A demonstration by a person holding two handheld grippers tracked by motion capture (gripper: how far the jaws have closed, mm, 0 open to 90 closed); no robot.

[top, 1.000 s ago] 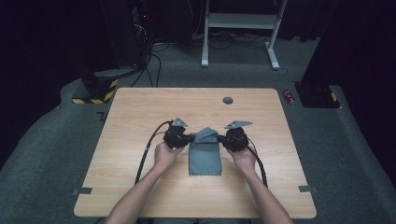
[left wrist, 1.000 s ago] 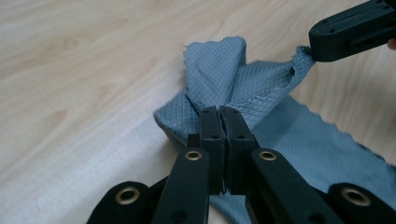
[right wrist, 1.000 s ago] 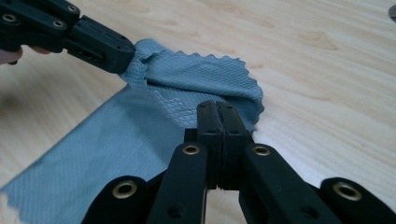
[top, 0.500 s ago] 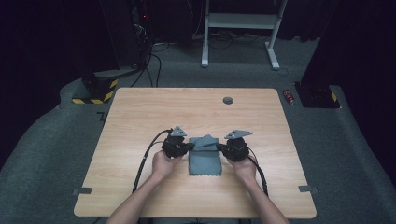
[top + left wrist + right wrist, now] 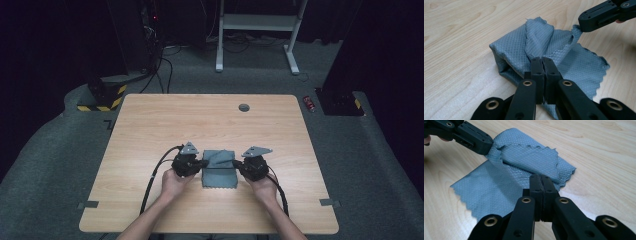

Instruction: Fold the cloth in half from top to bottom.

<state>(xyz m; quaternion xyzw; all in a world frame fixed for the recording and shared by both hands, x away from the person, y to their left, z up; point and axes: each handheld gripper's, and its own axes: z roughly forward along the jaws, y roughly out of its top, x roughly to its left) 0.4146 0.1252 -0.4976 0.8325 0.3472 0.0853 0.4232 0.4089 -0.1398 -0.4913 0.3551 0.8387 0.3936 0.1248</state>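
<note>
— Fingers first: are yours closed on anything?

— Both pairs are pinched tight. Your left gripper (image 5: pixel 541 60) has its jaws pressed together on a scalloped corner of the grey cloth (image 5: pixel 219 168), and your right gripper (image 5: pixel 540 178) is clamped on the opposite corner of the same edge. In the left gripper view you can see the right gripper (image 5: pixel 584 23) biting its corner.

— Where does the cloth sit?

— On the wooden table (image 5: pixel 150 130), near the front middle, between your hands. The far part is folded over into a loose roll, and the near part lies flat towards you.

— What has changed over the last second?

— Your two hands have drawn back towards you along the table and dropped slightly, carrying the pinched edge with them. A second ago the cloth stood up in a peak between the grippers; now it lies lower and flatter, with the lifted layer coming down over the flat part.

— And for the job?

— I judge the fold is nearly laid. You likely need to bring the held edge down onto the near edge, line up the corners, and then let go.
</note>
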